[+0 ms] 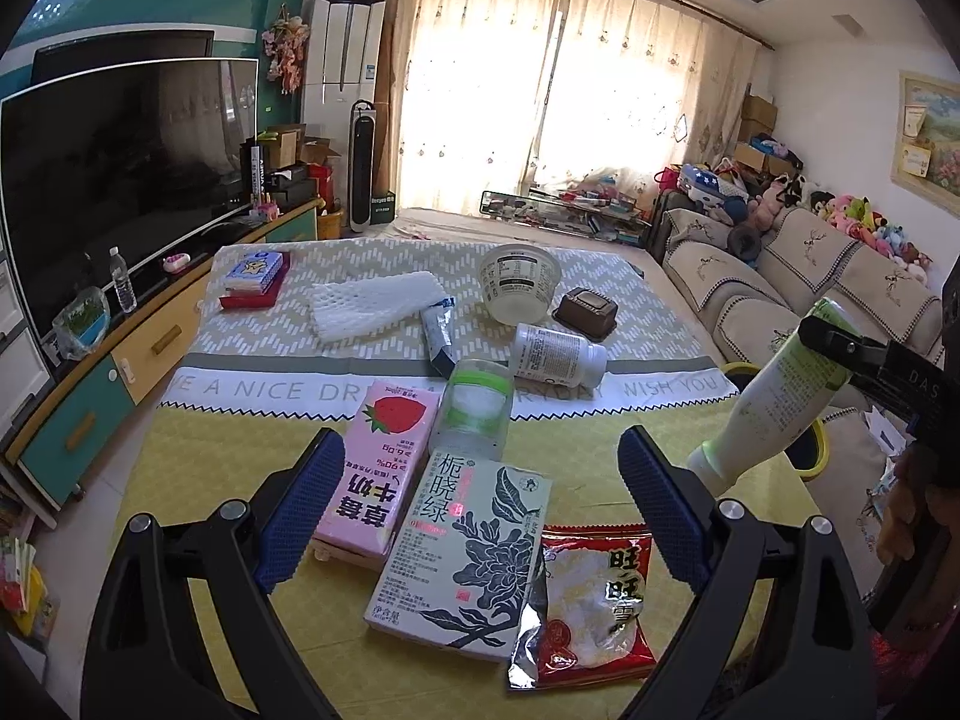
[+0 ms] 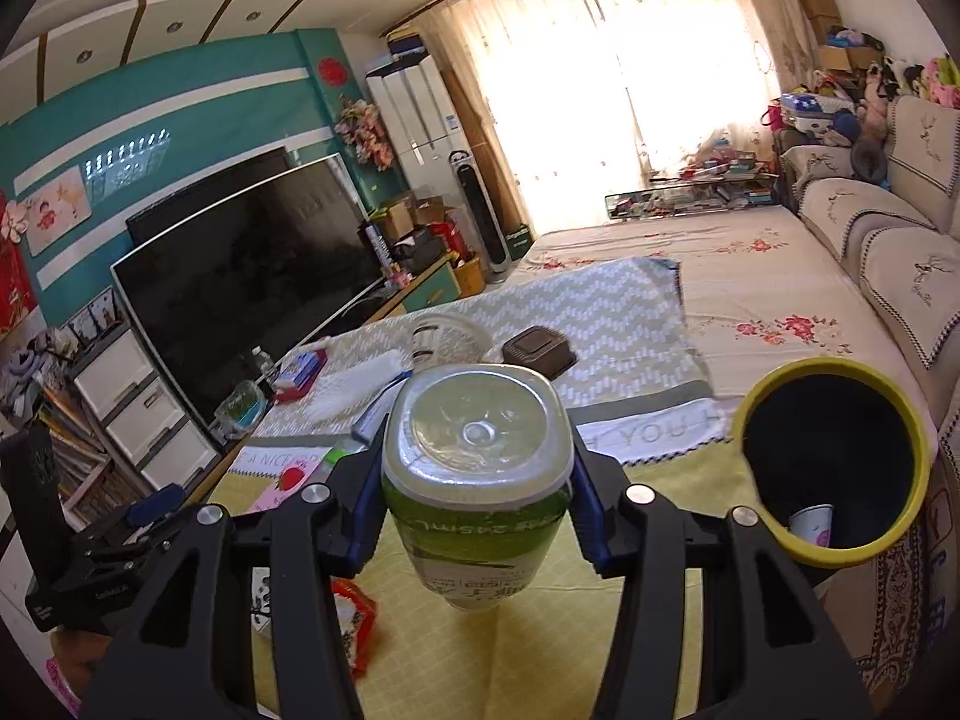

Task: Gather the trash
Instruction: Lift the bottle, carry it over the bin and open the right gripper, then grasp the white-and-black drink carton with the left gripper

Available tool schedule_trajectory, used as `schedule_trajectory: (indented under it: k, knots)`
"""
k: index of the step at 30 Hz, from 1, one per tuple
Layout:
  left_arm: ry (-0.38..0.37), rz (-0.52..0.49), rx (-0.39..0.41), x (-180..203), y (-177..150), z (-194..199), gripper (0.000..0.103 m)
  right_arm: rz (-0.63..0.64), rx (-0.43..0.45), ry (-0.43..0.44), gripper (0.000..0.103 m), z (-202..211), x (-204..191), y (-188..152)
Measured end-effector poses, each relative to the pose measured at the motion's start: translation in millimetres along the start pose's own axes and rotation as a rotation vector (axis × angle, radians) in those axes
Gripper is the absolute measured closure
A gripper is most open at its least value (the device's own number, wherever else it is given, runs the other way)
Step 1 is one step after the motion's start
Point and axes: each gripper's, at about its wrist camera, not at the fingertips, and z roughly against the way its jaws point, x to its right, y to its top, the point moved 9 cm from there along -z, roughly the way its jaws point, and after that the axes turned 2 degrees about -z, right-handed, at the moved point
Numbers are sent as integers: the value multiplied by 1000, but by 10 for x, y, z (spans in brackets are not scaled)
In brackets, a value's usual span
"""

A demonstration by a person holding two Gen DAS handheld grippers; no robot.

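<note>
My right gripper (image 2: pixel 477 498) is shut on a clear plastic bottle with a green label (image 2: pixel 474 474), held off the table with its base toward the camera. The left wrist view shows that bottle (image 1: pixel 774 396) tilted at the right, cap end down, clamped by the right gripper. A black bin with a yellow rim (image 2: pixel 834 468) stands to the right, a paper cup inside. My left gripper (image 1: pixel 480 504) hangs open above a pink strawberry milk carton (image 1: pixel 381 474), a green tea carton (image 1: pixel 462 552) and a red snack wrapper (image 1: pixel 591 594).
Farther back on the cloth lie a clear green-banded bottle (image 1: pixel 477 408), a white pill bottle (image 1: pixel 558 354), a plastic tub (image 1: pixel 519 291), a brown tray (image 1: pixel 585 312), white foam netting (image 1: pixel 372 303), a tube (image 1: pixel 438 330) and a small box (image 1: pixel 252 279). A TV (image 1: pixel 114 180) stands left, a sofa (image 1: pixel 798 282) right.
</note>
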Motion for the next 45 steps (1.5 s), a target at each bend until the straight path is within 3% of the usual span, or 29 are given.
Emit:
schedule_trajectory:
  k: [13,21,24,28,38,45]
  knots:
    - [-10,-39,-37,212,-11,-168,12,-131,122,-316,54,320,1438,327]
    - [-13,-61,-58,333,-40,-251,12,-199,69,-469,54,41,2270,246]
    - [-11,-62,-64,341,-49,-271,12,-244,46,-488,46,-49,2490,137]
    - [-11,-66,-74,342,-62,-304,12,-264,71,-492,43,22,2510,39]
    - [4,-116,-140,276,-283,-442,12,-245,29,-436,40,-17,2192,-133]
    - [-110,-118,-206,179,-483,-509,20,-227,2,-400,39,-84,1995,-208]
